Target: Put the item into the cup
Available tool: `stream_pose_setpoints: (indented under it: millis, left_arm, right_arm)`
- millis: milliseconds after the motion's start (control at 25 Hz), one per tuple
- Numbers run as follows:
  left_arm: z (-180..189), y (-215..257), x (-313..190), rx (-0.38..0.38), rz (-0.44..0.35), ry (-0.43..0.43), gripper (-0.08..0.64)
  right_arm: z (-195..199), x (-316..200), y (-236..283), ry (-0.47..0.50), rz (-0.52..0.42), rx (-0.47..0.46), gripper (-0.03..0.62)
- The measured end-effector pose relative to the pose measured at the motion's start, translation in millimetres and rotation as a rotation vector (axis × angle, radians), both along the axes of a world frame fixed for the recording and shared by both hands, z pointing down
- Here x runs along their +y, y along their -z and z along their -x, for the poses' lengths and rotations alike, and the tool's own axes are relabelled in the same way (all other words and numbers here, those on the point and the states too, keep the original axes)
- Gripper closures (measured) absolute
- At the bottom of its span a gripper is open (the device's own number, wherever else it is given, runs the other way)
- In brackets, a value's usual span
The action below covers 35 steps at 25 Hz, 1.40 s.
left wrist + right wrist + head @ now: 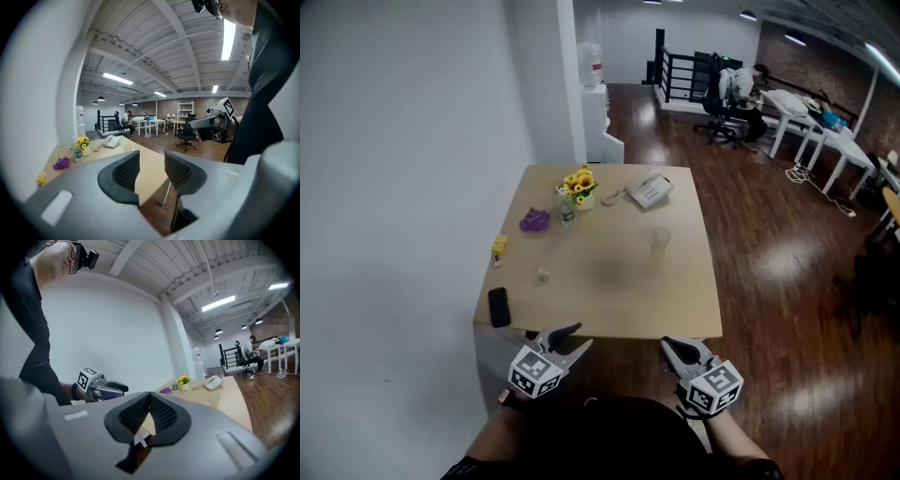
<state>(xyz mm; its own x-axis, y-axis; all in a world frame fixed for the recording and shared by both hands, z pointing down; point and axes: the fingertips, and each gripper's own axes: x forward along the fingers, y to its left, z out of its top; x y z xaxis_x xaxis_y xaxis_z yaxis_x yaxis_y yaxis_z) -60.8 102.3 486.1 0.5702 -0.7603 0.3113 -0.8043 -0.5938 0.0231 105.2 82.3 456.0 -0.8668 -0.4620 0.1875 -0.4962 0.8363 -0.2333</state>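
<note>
A clear cup (661,239) stands upright on the right half of the wooden table (675,309); in the left gripper view the cup (127,148) shows small beyond the jaws. Loose on the left half lie a purple item (534,221), a yellow item (499,245) and a small pale piece (543,275). My left gripper (579,337) hovers off the near table edge, open, with nothing between its jaws (152,161). My right gripper (667,344) hangs beside it, its jaws meeting at the tips (150,399), empty. Both are well short of the items.
At the far side of the table stand a pot of yellow flowers (579,186), a small bottle (567,215) and a white desk telephone (651,190). A black flat object (499,307) lies at the near left corner. A white wall runs along the left; wooden floor lies to the right.
</note>
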Motion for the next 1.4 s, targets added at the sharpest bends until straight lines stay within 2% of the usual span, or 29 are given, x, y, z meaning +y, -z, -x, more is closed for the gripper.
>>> stream_pose_setpoints:
  millis: [320, 600, 760, 840, 1120, 1400]
  left_arm:
    - [22, -11, -30, -0.064, -0.002, 0.104, 0.399]
    - [67, -33, -67, -0.142, 0.061, 0.221, 0.399]
    - [105, -60, -103, -0.243, 0.096, 0.279, 0.4]
    - [125, -76, -122, -0.278, 0.127, 0.302, 0.399]
    - [213, -133, -193, -0.287, 0.229, 0.412, 0.399]
    - [280, -216, -240, -0.341, 0.427, 0.436, 0.4]
  right_arm:
    - [-8, -13, 0, 0.048, -0.029, -0.003, 0.584]
    - [-3, -35, -6, 0.073, -0.023, 0.005, 0.584]
    - [6, -60, -11, 0.073, -0.017, 0.02, 0.584]
    - [14, -74, -12, 0.073, -0.018, 0.032, 0.583]
    - [57, -140, -11, 0.061, -0.011, 0.058, 0.583]
    - [111, -200, -20, 0.046, 0.036, 0.073, 0.583]
